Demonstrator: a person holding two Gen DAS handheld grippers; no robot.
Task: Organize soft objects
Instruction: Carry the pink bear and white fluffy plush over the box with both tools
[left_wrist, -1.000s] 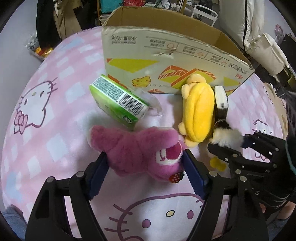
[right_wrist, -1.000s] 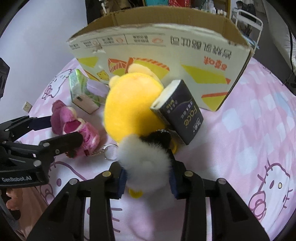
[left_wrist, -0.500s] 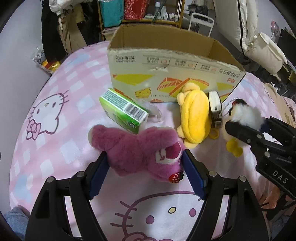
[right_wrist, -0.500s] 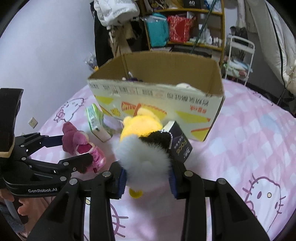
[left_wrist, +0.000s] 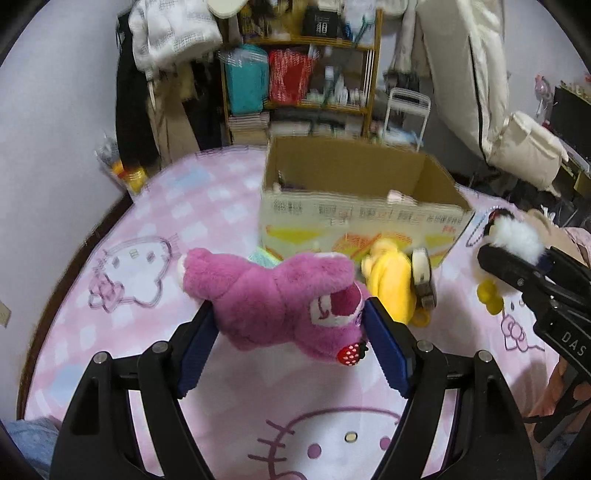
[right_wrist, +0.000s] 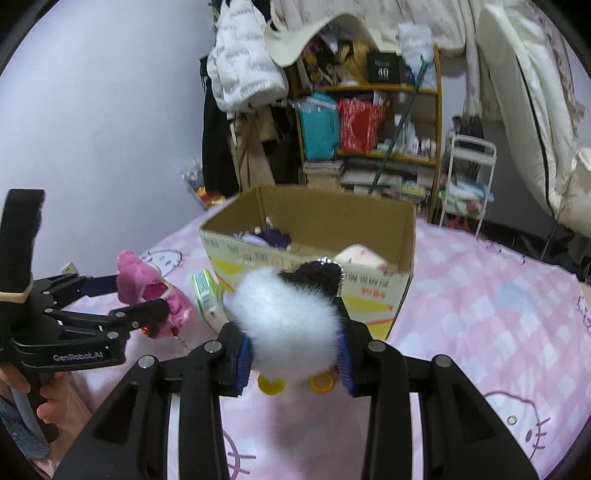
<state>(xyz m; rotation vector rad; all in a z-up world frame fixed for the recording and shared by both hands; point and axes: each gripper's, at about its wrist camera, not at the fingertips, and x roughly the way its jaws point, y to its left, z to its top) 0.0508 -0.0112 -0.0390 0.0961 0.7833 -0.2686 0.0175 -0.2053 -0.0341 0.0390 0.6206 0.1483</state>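
Observation:
My left gripper (left_wrist: 291, 332) is shut on a pink plush bear (left_wrist: 273, 295) with a strawberry tag and holds it above the bed; the bear also shows in the right wrist view (right_wrist: 147, 291). My right gripper (right_wrist: 293, 354) is shut on a fluffy white and black penguin plush (right_wrist: 288, 321) with yellow feet, also lifted, seen in the left wrist view (left_wrist: 513, 236). An open cardboard box (left_wrist: 354, 218) stands behind both; several soft toys lie inside it (right_wrist: 273, 236). A yellow plush (left_wrist: 388, 280) lies on the bed before the box.
A dark tissue pack (left_wrist: 423, 273) leans on the yellow plush. A green pack (right_wrist: 205, 291) lies left of the box. The pink Hello Kitty bedspread (left_wrist: 332, 435) covers the bed. A cluttered shelf (right_wrist: 369, 129) and hanging clothes stand behind.
Both grippers have risen with their plush toys off the bed. The box interior has come into view, and the view is higher and farther back.

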